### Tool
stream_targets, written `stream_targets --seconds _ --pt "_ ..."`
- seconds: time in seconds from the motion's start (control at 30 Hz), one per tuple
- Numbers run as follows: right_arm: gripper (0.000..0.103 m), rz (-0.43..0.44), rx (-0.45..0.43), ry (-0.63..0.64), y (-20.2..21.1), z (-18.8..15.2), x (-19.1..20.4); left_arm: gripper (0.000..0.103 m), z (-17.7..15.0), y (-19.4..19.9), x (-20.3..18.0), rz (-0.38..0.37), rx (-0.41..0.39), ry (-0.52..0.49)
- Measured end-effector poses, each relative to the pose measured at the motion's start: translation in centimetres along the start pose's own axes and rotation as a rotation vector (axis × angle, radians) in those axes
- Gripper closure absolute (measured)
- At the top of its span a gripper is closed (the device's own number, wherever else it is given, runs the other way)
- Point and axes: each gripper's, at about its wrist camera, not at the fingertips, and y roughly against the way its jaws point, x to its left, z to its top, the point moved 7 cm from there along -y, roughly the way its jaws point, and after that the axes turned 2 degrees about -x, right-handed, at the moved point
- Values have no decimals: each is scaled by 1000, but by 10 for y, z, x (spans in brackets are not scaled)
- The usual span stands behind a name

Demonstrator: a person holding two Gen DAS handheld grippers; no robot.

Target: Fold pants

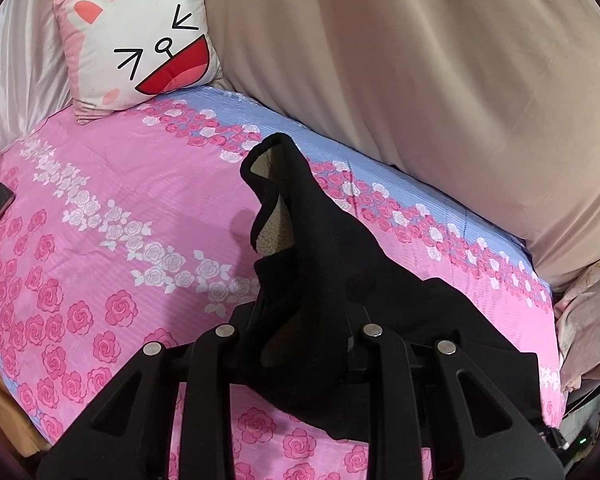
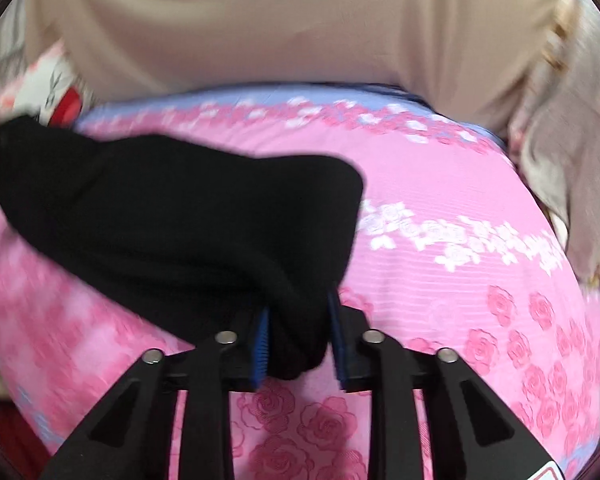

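While gripped both ends, pants (image 2: 172,216) run lengthwise left-to-right across bedsheet (image 2: 440,248).

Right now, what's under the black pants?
Under the black pants is the pink rose bedsheet. The pants cover the sheet directly beneath, so anything lying there stays hidden.

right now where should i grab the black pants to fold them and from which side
Grip the pants at the edges, not the bunched middle. The left gripper is closed on the end with the open hem showing its tan lining, coming from the near side of the bed sheet. The right gripper has the other rounded end between its blue pads. Both ends look best approached from the near side, probably angled down.
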Motion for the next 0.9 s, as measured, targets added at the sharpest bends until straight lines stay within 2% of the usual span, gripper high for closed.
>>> stream_targets --seconds 0.07,0.17,0.2,0.27,0.33,0.37,0.4,0.43,0.5,0.53,0.57,0.6,0.7,0.77,0.8,0.83,0.87,0.9 --pt "87 -27 -8 -98 10 -1 -20 78 0 2 1 3 -6 -4" --pt "86 -39 69 -179 -14 -29 -45 77 -4 -4 5 18 8 3" --pt "83 -13 42 -209 -11 -30 -47 77 -5 -8 7 25 19 7" --pt "74 -4 61 -232 1 -26 -48 77 -6 -11 8 26 29 12" --pt "72 -18 17 -213 23 -15 -44 77 -7 -10 9 21 24 8" --pt "70 2 -12 -201 35 -6 -37 77 -6 -10 9 19 22 6" --pt "70 39 -47 -184 46 4 -26 77 -6 -10 9 19 22 6" --pt "70 118 -87 -153 54 18 -5 77 -7 -11 9 16 23 6" --pt "70 259 -106 -112 51 36 35 77 -7 -12 6 7 22 5" --pt "70 369 -81 -87 37 43 66 77 -7 -13 5 -1 20 3" --pt "70 442 -40 -67 19 46 91 77 -7 -13 4 -5 21 4" --pt "69 470 -7 -46 4 45 107 76 -7 -13 4 -10 22 7" --pt "66 454 127 -11 -57 46 148 76 -8 -12 7 -23 27 10" --pt "41 490 183 -80 -80 53 166 76 -8 -11 10 -33 28 5" --pt "36 487 181 -91 -84 55 171 76 -8 -11 11 -39 28 4" --pt "34 457 174 -80 -90 55 182 76 -8 -12 13 -47 29 3" --pt "41 414 168 -47 -93 52 191 76 -8 -12 14 -53 30 4" --pt "53 349 149 -8 -99 50 196 76 -9 -14 16 -59 32 4"
